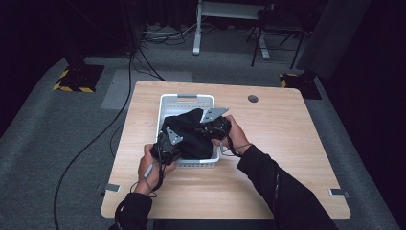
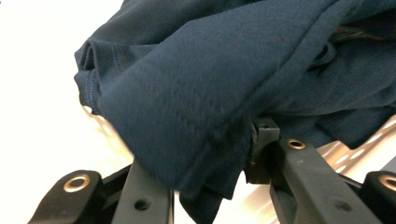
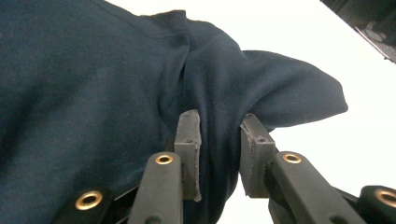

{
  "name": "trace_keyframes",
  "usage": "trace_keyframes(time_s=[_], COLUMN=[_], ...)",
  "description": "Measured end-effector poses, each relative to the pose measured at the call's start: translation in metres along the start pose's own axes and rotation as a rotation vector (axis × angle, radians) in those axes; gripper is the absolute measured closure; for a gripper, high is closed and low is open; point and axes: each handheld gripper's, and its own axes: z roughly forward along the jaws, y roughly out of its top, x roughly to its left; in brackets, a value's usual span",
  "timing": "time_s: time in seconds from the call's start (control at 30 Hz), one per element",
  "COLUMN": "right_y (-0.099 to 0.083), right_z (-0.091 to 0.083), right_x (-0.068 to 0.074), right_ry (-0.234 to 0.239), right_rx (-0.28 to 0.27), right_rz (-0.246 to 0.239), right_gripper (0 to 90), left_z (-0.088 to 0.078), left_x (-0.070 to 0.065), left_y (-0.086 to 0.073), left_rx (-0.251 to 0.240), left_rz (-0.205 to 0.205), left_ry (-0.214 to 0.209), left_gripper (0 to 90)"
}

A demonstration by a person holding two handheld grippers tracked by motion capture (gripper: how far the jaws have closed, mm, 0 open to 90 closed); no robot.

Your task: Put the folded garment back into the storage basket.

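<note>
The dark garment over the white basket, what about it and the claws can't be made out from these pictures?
- High view: the dark garment covers most of the white basket, hiding its inside.
- High view: the left claw tips are buried in cloth.
- Left gripper view: the cloth drapes over one jaw, so its pad is hidden, and the fabric is blurred.
- Right gripper view: the right claw pinches a fold; what kind of garment it is cannot be told.

We wear a black long-sleeved top with thin red stitching down the right sleeve (image 1: 282,187). Our left gripper (image 1: 167,143) and right gripper (image 1: 215,125) are black, each topped by a grey three-cornered plate and trailing a thin dark cable. Their matte black jaw arms carry brass-ringed rivets and flat dark rubber pads (image 3: 187,140).
</note>
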Motion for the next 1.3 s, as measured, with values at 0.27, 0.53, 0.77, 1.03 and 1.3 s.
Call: trace_keyframes(time_s=[0.27,0.53,0.77,1.03,1.3], right_y=[-0.004,-0.006,-0.008,-0.008,-0.008], right_z=[0.007,0.008,0.009,0.014,0.015], right_x=[-0.003,-0.006,-0.005,-0.002,0.002], right_ry=[-0.008,-0.012,-0.02,0.004,-0.017], right_rx=[0.043,0.057,0.073,0.106,0.11], right_rz=[0.025,0.045,0.044,0.019,0.003], right_gripper=[68.8,66.6,59.8,31.6,9.3], left_z=[0.0,-0.006,-0.02,-0.027,-0.028], left_x=[0.001,0.005,0.011,0.009,0.0], left_y=[0.0,-0.001,0.0,-0.003,-0.003], left_rx=[0.0,-0.032,-0.073,-0.096,-0.088], left_rz=[0.009,0.008,0.003,-0.017,0.015], left_ry=[-0.011,-0.031,-0.083,-0.136,-0.156], left_gripper=[65.7,57.8,43.5,17.1,5.7])
